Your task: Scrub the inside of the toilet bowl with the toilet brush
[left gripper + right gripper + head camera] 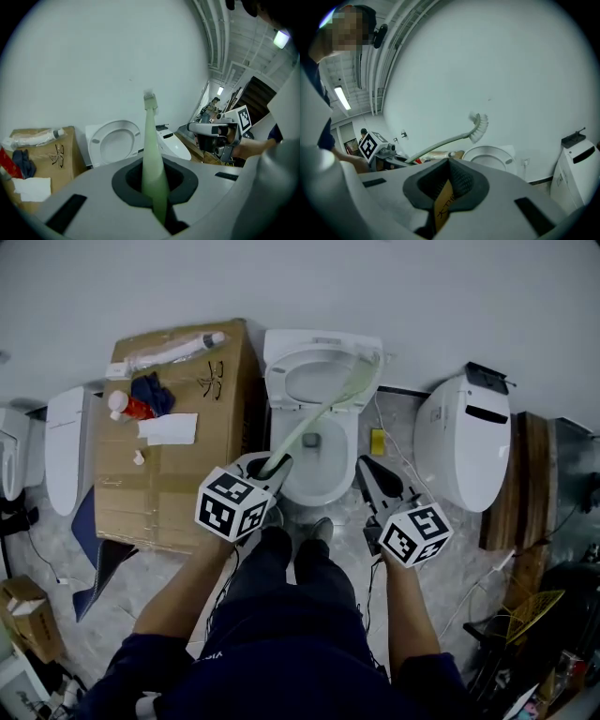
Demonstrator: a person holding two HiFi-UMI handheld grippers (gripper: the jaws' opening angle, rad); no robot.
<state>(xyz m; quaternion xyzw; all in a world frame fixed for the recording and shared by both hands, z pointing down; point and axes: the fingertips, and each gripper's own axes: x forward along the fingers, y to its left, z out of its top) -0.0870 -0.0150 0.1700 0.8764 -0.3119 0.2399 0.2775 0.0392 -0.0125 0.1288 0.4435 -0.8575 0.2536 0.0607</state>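
Left gripper is clamped tight on the low end of the pale green plastic toilet brush. The shaft runs toward 1 o'clock, with the bristle head up by the raised seat, above the white ceramic toilet bowl. The brush is likely light, slightly bendy and slick, so hold the handle end. Right gripper, at the bowl's 3 o'clock, is closed on a small yellow printed tag.

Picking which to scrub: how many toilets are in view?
3: open white ceramic toilet in the middle, closed white toilet at right, narrow white toilet at left; a fourth may be cut off far left.
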